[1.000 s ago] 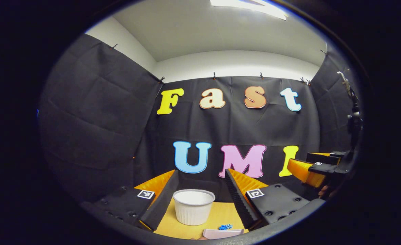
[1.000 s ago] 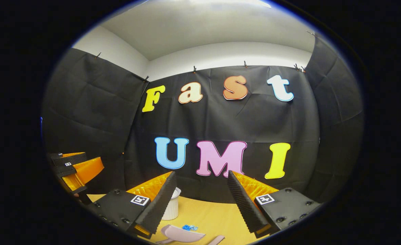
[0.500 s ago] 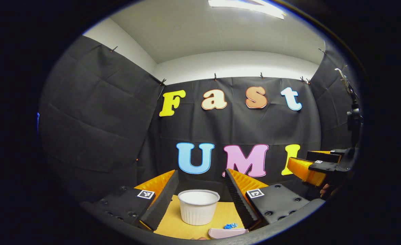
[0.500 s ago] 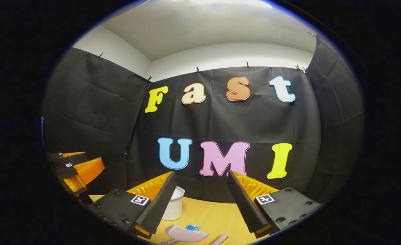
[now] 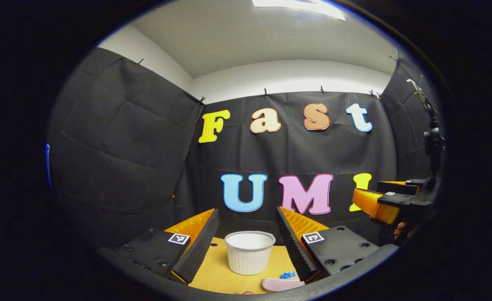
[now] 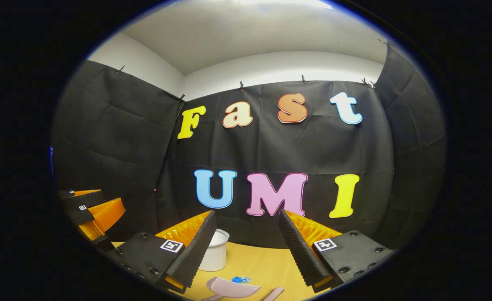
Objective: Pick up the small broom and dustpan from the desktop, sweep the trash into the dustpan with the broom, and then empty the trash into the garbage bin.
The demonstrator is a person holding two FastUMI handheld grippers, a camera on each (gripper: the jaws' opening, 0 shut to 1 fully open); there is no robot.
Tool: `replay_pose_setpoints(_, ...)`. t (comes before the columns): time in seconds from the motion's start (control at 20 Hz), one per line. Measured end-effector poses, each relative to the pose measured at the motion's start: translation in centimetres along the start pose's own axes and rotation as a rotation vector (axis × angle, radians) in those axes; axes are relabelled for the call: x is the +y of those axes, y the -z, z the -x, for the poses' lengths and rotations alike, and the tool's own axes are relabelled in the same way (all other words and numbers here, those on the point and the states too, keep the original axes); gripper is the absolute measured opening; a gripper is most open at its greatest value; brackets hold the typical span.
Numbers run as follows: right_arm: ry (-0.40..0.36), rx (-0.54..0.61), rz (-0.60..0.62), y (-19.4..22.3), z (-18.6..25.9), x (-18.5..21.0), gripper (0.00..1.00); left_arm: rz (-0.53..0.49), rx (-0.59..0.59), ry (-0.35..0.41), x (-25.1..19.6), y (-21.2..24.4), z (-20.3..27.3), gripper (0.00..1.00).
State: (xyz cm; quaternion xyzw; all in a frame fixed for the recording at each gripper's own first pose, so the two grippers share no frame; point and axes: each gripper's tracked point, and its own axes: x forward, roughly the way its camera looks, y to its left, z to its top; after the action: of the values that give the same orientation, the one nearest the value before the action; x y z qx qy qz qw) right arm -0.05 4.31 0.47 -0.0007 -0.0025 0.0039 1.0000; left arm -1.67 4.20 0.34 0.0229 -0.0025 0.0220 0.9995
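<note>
**Caller:** Left side, what have you got?

**Me:** My left gripper is up off the desktop, fingers spread wide apart, nothing between them. Looking out through the gap I see the white ribbed garbage bin standing upright on the wood, almost centred between my fingers. Low and to its right lies the trash, a little blue clump, and just in front of it the pink dustpan, cut off by the bottom edge.

**Caller:** And the other hand?

**Me:** In the left gripper view my right gripper hangs out at the far right, a hand under it. From its own camera, the right gripper is held wide open too, empty, above the table. The bin peeks out beside my left finger, partly hidden behind it. The dustpan lies flat on the desktop near the bottom, mouth facing away, the blue trash just beyond its lip, not touching as far as I can tell.

**Caller:** The broom?

**Me:** A pink tip shows at the bottom right of the dustpan, just beside it; likely the broom, but too little shows to be sure. My left gripper sits off at the left edge.
</note>
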Motion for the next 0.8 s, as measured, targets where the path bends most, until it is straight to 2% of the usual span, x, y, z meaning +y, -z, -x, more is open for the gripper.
replay_pose_setpoints(0.35,-0.071,0.051,-0.018,1.4,-0.3,1.4,0.97,-0.014,0.016,-0.044,0.4,0.2,0.5,0.80)
replay_pose_setpoints(0.4,-0.078,0.052,-0.014,1.3,-0.4,1.2,0.93,-0.014,0.004,-0.049,0.4,-0.1,0.8,0.80)
replay_pose_setpoints(0.45,-0.087,0.056,-0.013,1.3,-0.6,1.1,0.97,-0.017,0.005,-0.056,0.3,-0.3,0.9,0.80)
replay_pose_setpoints(0.75,-0.117,0.056,-0.061,0.9,-0.7,1.2,0.97,-0.055,0.011,-0.080,-0.4,-0.6,2.4,0.80)
replay_pose_setpoints(0.8,-0.119,0.053,-0.064,0.9,-0.6,1.1,0.93,-0.061,0.002,-0.078,-0.7,-0.9,2.7,0.80)
